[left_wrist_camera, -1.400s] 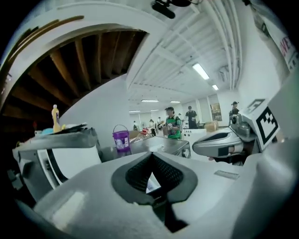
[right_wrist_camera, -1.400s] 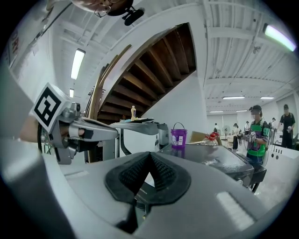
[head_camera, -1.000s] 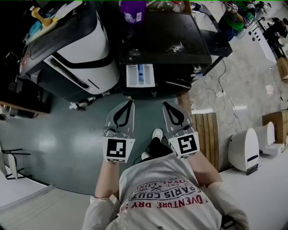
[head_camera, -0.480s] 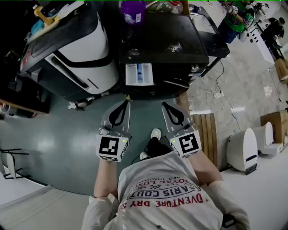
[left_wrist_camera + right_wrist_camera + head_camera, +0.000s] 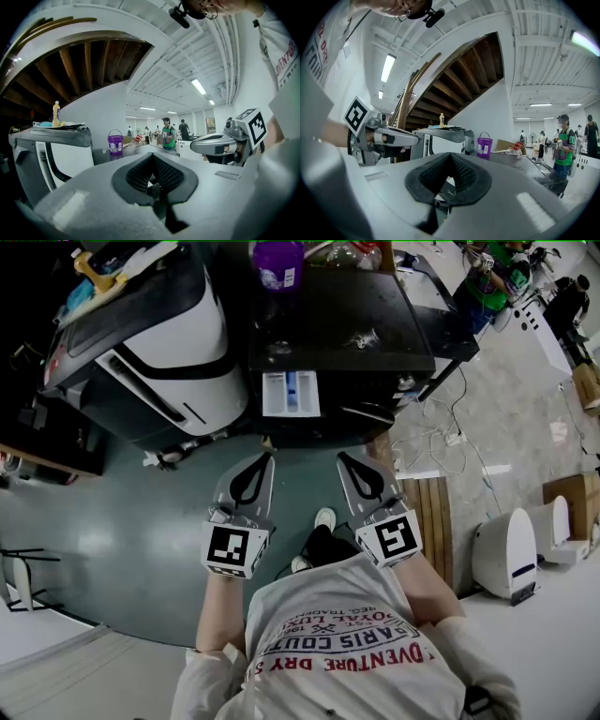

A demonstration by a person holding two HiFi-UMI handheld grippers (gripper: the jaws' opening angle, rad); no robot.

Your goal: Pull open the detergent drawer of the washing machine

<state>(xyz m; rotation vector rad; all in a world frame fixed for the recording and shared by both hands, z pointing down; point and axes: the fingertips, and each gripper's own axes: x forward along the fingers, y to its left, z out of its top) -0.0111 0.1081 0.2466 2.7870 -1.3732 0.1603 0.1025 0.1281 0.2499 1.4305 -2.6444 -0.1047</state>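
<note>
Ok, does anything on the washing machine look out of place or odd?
Only the detergent drawer: it stands pulled out of the washing machine, its compartments exposed. Nothing else stands out.

The detergent drawer juts from the washing machine, a bucket on top.

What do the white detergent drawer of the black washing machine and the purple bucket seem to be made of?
The white detergent drawer looks like moulded plastic, smooth and matt, with a blue insert between its compartments. The purple bucket also seems plastic: even colour, slight sheen, thin handle.
</note>
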